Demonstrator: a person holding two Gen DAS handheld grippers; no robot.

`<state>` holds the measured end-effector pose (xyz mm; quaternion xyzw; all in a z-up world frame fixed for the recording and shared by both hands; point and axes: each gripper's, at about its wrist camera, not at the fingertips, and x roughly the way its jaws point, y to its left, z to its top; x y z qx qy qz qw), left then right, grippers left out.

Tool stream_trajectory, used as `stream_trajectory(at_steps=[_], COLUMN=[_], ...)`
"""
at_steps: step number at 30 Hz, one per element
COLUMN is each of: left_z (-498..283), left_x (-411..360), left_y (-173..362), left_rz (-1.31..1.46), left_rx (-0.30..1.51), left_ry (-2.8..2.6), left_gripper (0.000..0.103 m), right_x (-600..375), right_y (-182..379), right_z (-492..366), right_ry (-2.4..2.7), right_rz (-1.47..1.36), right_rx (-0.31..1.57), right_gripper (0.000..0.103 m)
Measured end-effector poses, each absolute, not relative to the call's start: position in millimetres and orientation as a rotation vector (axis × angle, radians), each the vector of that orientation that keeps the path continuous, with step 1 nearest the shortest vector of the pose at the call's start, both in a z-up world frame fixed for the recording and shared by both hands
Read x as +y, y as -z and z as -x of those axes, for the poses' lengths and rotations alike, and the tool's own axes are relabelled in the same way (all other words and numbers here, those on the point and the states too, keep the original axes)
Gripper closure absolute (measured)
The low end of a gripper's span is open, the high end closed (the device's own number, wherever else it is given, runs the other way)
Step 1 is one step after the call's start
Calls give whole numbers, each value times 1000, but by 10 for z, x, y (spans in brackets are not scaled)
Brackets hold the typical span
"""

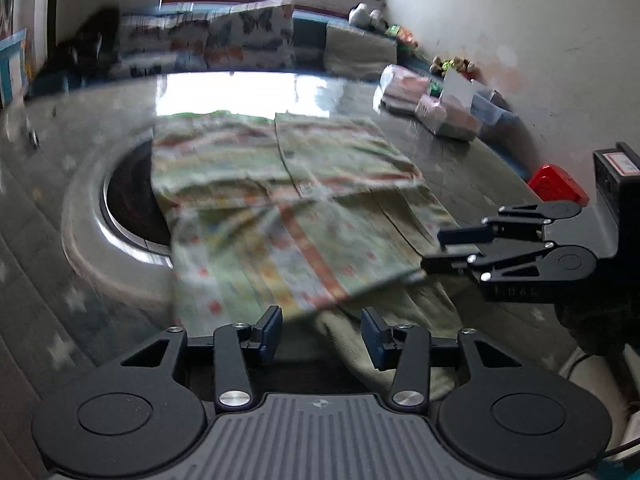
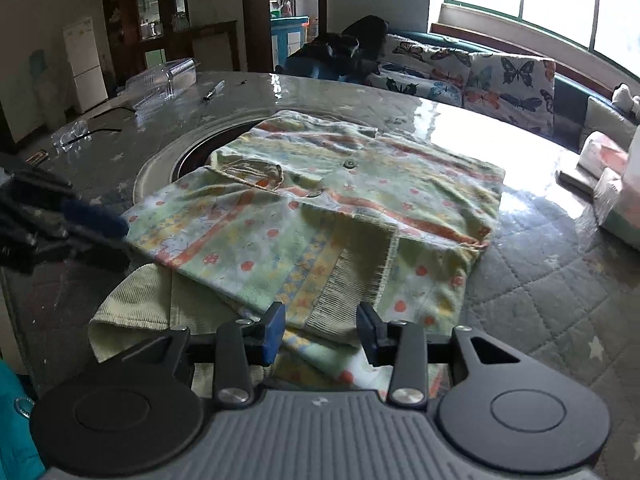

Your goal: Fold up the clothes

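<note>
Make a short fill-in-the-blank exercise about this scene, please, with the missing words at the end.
1. The patterned garment lies on a grey ____.
2. The cushions behind the table carry a ____ print.
3. The jaws of the right gripper stand ____, with nothing pinched.
4. The box near the table edge is ____.

Missing words: table; butterfly; open; red

A wide window (image 2: 552, 4) with green frames lets bright daylight in, and it reflects on the glossy grey table (image 2: 460, 120). Behind the table's far edge stands a sofa (image 2: 472, 76) with butterfly covers. A white wall (image 1: 520, 40) is at the right, a white fridge (image 2: 84, 64) far left beside dark wooden shelves (image 2: 132, 20).
</note>
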<state>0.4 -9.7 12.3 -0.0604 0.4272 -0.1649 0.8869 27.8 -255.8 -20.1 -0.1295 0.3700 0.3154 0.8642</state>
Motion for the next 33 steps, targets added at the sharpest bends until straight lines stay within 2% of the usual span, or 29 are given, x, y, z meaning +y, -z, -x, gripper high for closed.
stream_trajectory(at_steps=[8,9,10,11,16,22,26,29,32,33], left_z=[-28,-30,-33,-37,-86,-322,-535,-658,-723,-716], left_x=[-140,-150,-161,-170,-173,-59,-28,-28,3,35], left_y=[15,25,34,40,-52,-305,-403,-411,-388,-384], left_rz=[228,239,250,260,282,364,392,401,402,398], left_rx=[1021,1031,1040,1049,1030,943,911,912,927,926], left_ry=[377,388,400,411,430,439,446,454,462,464], left_gripper=[59,59,62,73,89,91,91,91,89,87], right_x=[-2699,-2710,-2720,-2731,-2743,-2667,-2568,-2471,-2393,-2395], right_y=[118,117,122,129,192,218,192,171,157,151], right_z=[-69,-47,-15,19,124,180,132,36,-147,-212], right_ry=[-667,-667,-671,-676,-714,-766,-781,-802,-836,-840], right_rz=[372,386,406,429,476,499,494,456,359,323], right_rx=[749,745,743,741,753,717,676,652,701,723], right_gripper=[56,53,51,51,47,37,36,42,62,74])
